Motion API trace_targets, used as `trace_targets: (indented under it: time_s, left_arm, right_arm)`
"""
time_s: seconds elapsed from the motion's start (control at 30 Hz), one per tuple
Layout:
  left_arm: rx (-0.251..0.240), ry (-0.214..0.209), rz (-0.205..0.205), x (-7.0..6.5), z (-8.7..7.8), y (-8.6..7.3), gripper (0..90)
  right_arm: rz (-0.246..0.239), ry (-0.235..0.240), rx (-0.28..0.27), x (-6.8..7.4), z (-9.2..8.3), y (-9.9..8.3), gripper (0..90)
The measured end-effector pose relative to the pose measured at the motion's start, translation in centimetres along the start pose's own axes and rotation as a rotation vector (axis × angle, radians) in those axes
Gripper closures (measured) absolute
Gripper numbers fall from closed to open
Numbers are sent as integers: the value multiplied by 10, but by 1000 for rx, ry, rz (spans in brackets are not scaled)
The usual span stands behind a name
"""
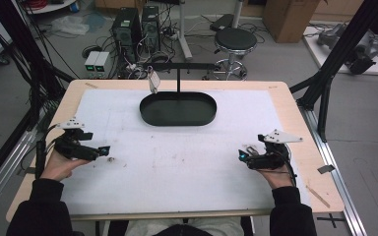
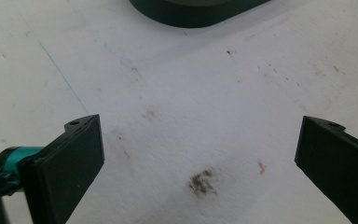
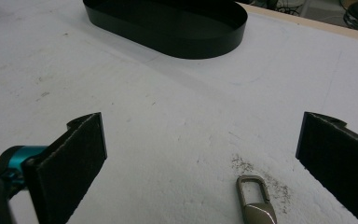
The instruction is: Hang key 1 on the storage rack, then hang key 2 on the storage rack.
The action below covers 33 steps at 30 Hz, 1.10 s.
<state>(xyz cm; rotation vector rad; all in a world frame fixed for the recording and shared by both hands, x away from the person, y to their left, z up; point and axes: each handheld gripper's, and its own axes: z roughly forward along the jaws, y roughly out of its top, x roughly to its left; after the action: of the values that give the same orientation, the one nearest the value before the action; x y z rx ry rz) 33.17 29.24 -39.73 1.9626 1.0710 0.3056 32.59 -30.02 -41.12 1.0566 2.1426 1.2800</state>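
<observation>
The left gripper (image 1: 104, 150) rests low over the white mat (image 1: 177, 162) near the table's (image 1: 295, 123) left edge, held in the person's left hand (image 1: 59, 164); in the left gripper view its 2 jaws stand wide apart with only stained mat between them. The right gripper (image 1: 242, 156) sits near the right edge in the right hand (image 1: 273, 174), and its 2 jaws are also spread wide, gripping nothing. A metal clip (image 3: 255, 199) lies flat on the mat between the right jaws, closer to the right one, touching neither, on a patch of dark specks. In the high view the clip (image 1: 250, 148) shows just beside that gripper's tip. A black oval tray (image 1: 178, 109) lies at the far middle of the mat, well apart from both grippers, with a black T-shaped stand (image 1: 178, 73) rising from its far side and a small tag (image 1: 153, 82) hanging from the stand's bar.
</observation>
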Motion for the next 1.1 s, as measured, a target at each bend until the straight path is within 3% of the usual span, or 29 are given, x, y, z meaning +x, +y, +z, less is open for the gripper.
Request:
trace_targets:
  time_s: [0.4, 0.63, 0.9, 1.1]
  left_arm:
    - [-36, 16, -18, -8, -13, -34, 17]
    - [-41, 18, 17, -16, -15, -38, 17]
    - [-27, 35, 24, -18, -13, -43, 17]
    - [0, 33, 33, -20, -9, -47, 17]
  right_arm:
    - [0, -2, 10, 1, 2, 0, 8]
    - [1, -6, 24, -2, 3, 1, 8]
    - [0, -28, 76, -11, -1, 12, 8]
    - [-6, -42, 167, -23, 1, 18, 8]
